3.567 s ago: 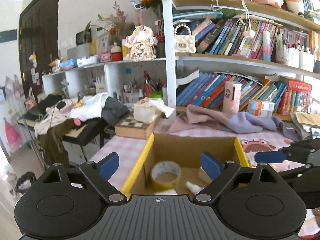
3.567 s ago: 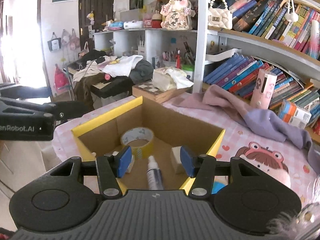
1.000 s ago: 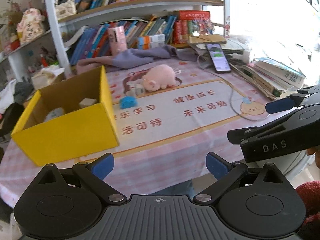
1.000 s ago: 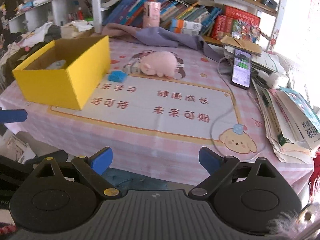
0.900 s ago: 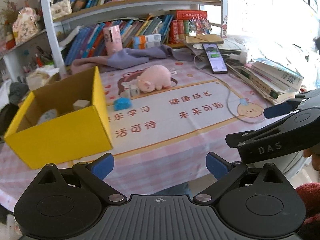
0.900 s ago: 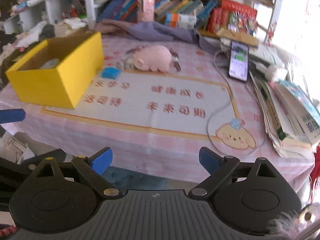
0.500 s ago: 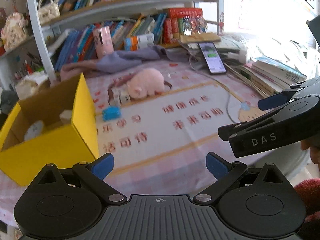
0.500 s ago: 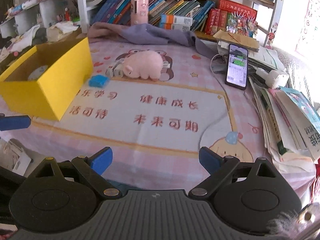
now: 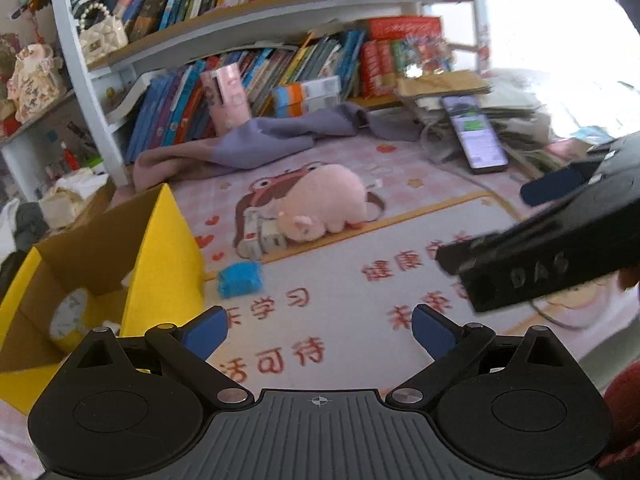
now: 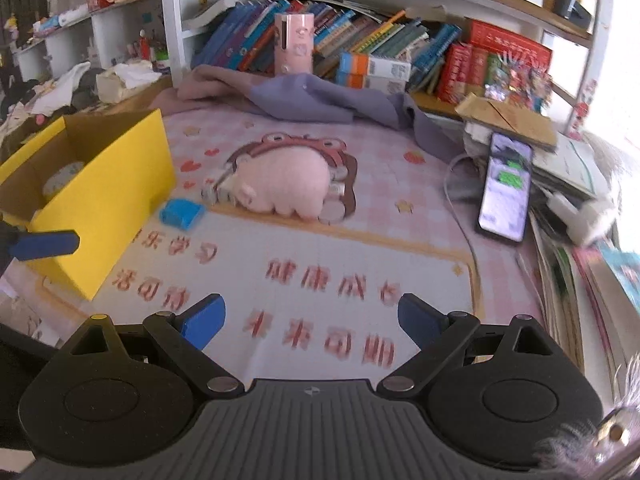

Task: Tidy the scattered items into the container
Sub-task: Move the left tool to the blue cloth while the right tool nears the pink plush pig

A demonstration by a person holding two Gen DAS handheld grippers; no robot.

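Observation:
A yellow cardboard box [image 9: 160,280] [image 10: 104,196] stands at the left of the table, with a tape roll [image 9: 70,314] inside. Just right of it lies a small blue block [image 9: 240,278] [image 10: 180,213]. Further back a pink plush pig [image 9: 324,208] [image 10: 280,186] lies on the mat, with small white tubes [image 9: 260,240] beside it. My left gripper [image 9: 320,328] is open and empty, above the mat near the box. My right gripper [image 10: 310,320] is open and empty too, over the printed mat; its black body [image 9: 560,248] shows at the right of the left wrist view.
A purple cloth [image 10: 312,98] lies at the back under shelves of books [image 9: 280,60]. A phone [image 10: 506,188] with a cable and a stack of books and papers [image 10: 580,240] fill the right side. A pink carton [image 10: 293,42] stands behind the cloth.
Both grippers have moved forward over the table towards the pig and the blue block, which now look larger. The jaws of both stay open and empty.

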